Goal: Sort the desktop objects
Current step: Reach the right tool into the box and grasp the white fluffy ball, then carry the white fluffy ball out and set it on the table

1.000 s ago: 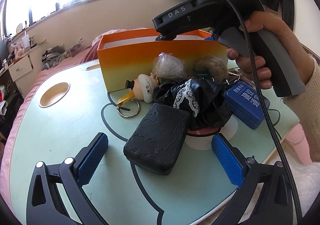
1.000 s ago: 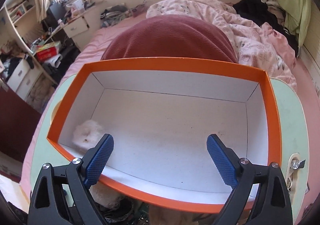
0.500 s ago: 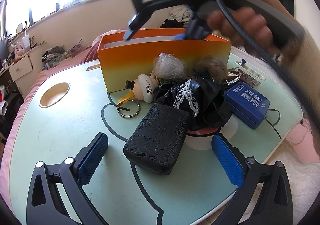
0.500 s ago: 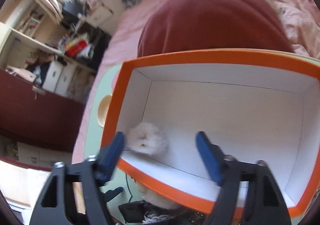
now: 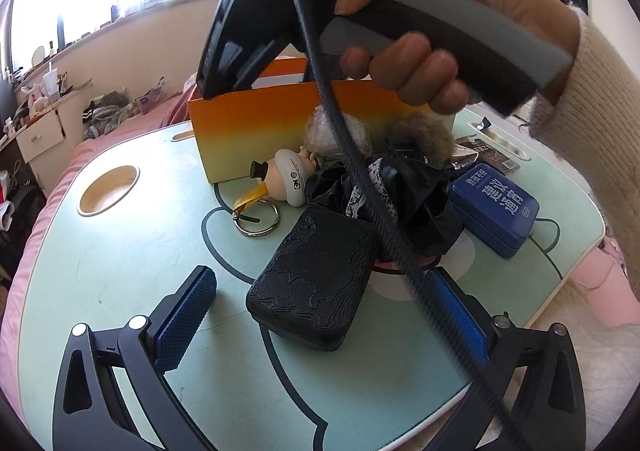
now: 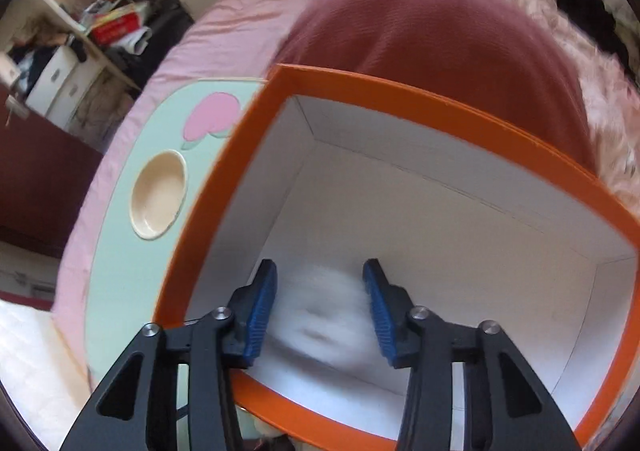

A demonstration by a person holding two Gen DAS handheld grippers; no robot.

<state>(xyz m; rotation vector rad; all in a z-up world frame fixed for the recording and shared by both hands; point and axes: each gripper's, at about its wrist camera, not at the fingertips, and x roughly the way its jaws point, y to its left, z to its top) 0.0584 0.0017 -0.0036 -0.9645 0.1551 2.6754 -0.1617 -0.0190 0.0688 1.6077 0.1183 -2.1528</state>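
Your right gripper [image 6: 320, 307] jaws half-closed around white pompom [image 6: 320, 323] inside orange box [image 6: 400, 91], contact unclear. Soft, light, squashy: pinch mid-body. Left gripper [image 5: 320, 315] wide open, empty.

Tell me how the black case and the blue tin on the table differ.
The black case is matte with a raised wavy texture and no writing; the blue tin is smooth, with white characters on its lid. The case lies between the left gripper's open jaws; the tin lies farther off to the right. Both are rounded rectangles lying flat on the green table.
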